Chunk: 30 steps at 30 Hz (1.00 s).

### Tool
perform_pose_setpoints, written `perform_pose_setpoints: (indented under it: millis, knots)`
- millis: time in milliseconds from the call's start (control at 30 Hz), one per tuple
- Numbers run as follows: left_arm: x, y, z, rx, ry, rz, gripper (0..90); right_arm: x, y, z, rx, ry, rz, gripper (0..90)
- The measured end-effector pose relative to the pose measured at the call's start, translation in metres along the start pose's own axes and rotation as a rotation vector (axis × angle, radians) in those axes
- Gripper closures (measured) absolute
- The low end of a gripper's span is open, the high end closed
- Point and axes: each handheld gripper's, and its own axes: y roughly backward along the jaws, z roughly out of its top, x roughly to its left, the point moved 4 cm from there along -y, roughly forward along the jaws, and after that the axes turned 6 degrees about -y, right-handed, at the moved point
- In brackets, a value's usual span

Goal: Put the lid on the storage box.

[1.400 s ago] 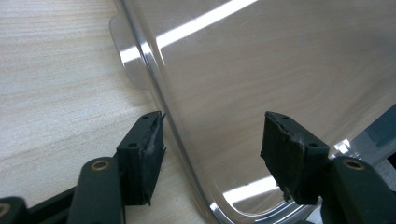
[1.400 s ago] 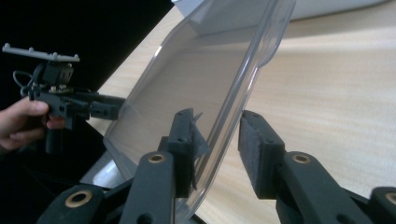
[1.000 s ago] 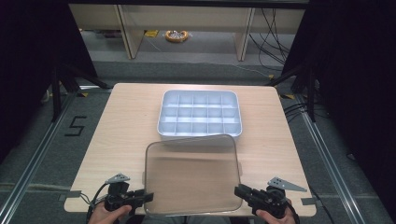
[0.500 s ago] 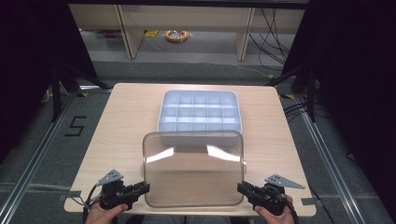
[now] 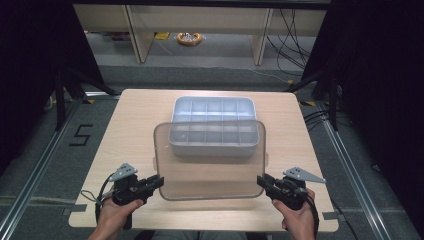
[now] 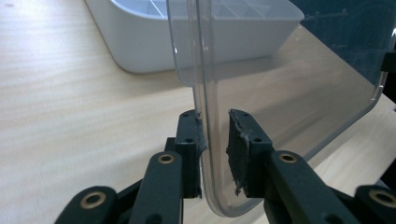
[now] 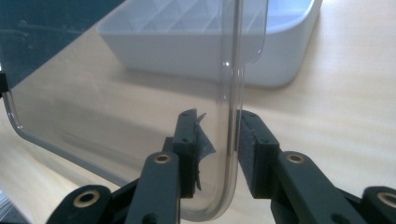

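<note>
A clear plastic lid (image 5: 210,160) hangs above the table, held at its two near corners. My left gripper (image 5: 159,183) is shut on the lid's near left rim, and my right gripper (image 5: 261,181) is shut on the near right rim. The lid's far edge overlaps the near rows of a white compartment tray (image 5: 212,101) at the table's middle. In the left gripper view the pads (image 6: 238,140) pinch the lid's rim (image 6: 210,116), with the tray (image 6: 140,42) beyond. In the right gripper view the rim (image 7: 229,116) sits between the pads (image 7: 250,140), the tray (image 7: 280,51) behind.
The wooden table (image 5: 130,125) has bare surface to the left and right of the tray. Past its far edge lie a dark floor, shelf legs and cables (image 5: 295,45). Metal rails (image 5: 350,165) run along both sides of the table.
The lid has come up off the table and moved away from me, so it now overlaps the tray. Both hands rose with it.
</note>
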Motion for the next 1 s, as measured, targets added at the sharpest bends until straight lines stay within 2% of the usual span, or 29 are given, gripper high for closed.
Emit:
perform_pose_setpoints:
  millis: [33, 67, 100, 133, 167, 200, 233, 267, 300, 333, 400, 433, 500, 567, 600, 633, 667, 700, 733, 767, 800, 867, 900, 933, 967, 1000]
  knots:
    - [0.001, -0.001, 0.002, -0.004, 0.003, 0.003, 73.2, 0.001, 0.000, 0.005, -0.007, -0.008, -0.010, 71.2]
    - [0.002, -0.003, 0.005, -0.013, 0.008, -0.001, 73.2, -0.001, -0.001, 0.009, -0.015, 0.021, -0.010, 71.1]
    - [0.003, -0.004, 0.008, -0.008, 0.003, 0.004, 73.1, 0.000, -0.002, 0.012, -0.026, 0.019, -0.006, 71.0]
    - [0.004, -0.005, 0.011, -0.007, 0.001, 0.007, 73.0, 0.003, -0.002, 0.015, -0.015, -0.019, -0.014, 71.0]
    - [0.005, -0.006, 0.014, -0.019, 0.009, 0.009, 72.9, -0.001, -0.004, 0.019, -0.033, 0.024, -0.006, 70.9]
    - [0.007, -0.006, 0.018, -0.021, 0.007, 0.011, 72.8, -0.001, -0.004, 0.022, -0.025, 0.022, -0.015, 70.9]
    - [0.009, -0.007, 0.022, -0.026, 0.004, 0.008, 72.8, 0.001, -0.006, 0.024, -0.031, -0.005, -0.001, 70.9]
    - [0.010, -0.007, 0.027, -0.031, 0.015, 0.009, 72.7, -0.001, -0.007, 0.028, -0.039, 0.008, 0.001, 70.9]
    - [0.012, -0.008, 0.031, -0.044, 0.023, 0.010, 72.8, -0.001, -0.008, 0.030, -0.040, -0.007, 0.004, 70.9]
    - [0.014, -0.009, 0.036, -0.045, 0.019, 0.014, 72.7, -0.004, -0.009, 0.033, -0.047, 0.005, 0.001, 71.0]
    - [0.016, -0.012, 0.045, -0.057, 0.014, 0.022, 72.5, -0.002, -0.011, 0.039, -0.048, -0.033, 0.009, 70.9]
    - [0.016, -0.014, 0.050, -0.062, 0.004, 0.029, 72.2, -0.005, -0.014, 0.043, -0.064, -0.005, 0.007, 70.9]
    - [0.017, -0.017, 0.058, -0.067, -0.003, 0.049, 71.9, -0.004, -0.016, 0.050, -0.063, -0.039, 0.001, 70.9]
    - [0.019, -0.020, 0.067, -0.076, -0.009, 0.057, 71.5, -0.008, -0.019, 0.058, -0.076, -0.009, -0.007, 70.8]
    - [0.021, -0.022, 0.071, -0.078, -0.012, 0.060, 71.4, -0.007, -0.020, 0.061, -0.083, -0.026, 0.001, 70.7]
    - [0.022, -0.024, 0.074, -0.081, -0.010, 0.069, 71.2, -0.009, -0.022, 0.064, -0.086, -0.020, -0.013, 70.7]
    - [0.023, -0.026, 0.077, -0.085, -0.010, 0.071, 71.0, -0.009, -0.023, 0.067, -0.087, -0.033, -0.002, 70.7]
    - [0.024, -0.028, 0.081, -0.087, -0.013, 0.074, 70.8, -0.010, -0.024, 0.069, -0.082, -0.038, -0.013, 70.6]
    - [0.025, -0.029, 0.083, -0.089, -0.012, 0.075, 70.8, -0.012, -0.027, 0.073, -0.098, -0.020, -0.006, 70.6]
    - [0.026, -0.031, 0.085, -0.092, -0.008, 0.074, 70.8, -0.012, -0.028, 0.074, -0.095, -0.033, -0.023, 70.5]
    - [0.026, -0.034, 0.087, -0.094, -0.006, 0.075, 70.8, -0.012, -0.029, 0.077, -0.103, -0.039, -0.010, 70.2]
    - [0.027, -0.038, 0.089, -0.095, -0.007, 0.080, 70.7, -0.014, -0.032, 0.081, -0.093, -0.045, -0.035, 69.3]
    - [0.028, -0.040, 0.090, -0.095, -0.006, 0.083, 70.6, -0.019, -0.035, 0.085, -0.102, -0.004, -0.044, 69.2]
    - [0.029, -0.043, 0.092, -0.096, -0.002, 0.083, 70.6, -0.016, -0.034, 0.086, -0.088, -0.047, -0.042, 69.2]
    - [0.031, -0.046, 0.093, -0.096, 0.006, 0.082, 70.6, -0.020, -0.037, 0.089, -0.099, -0.013, -0.049, 69.1]
    - [0.032, -0.048, 0.094, -0.094, 0.012, 0.081, 70.6, -0.021, -0.038, 0.091, -0.094, -0.014, -0.055, 69.0]
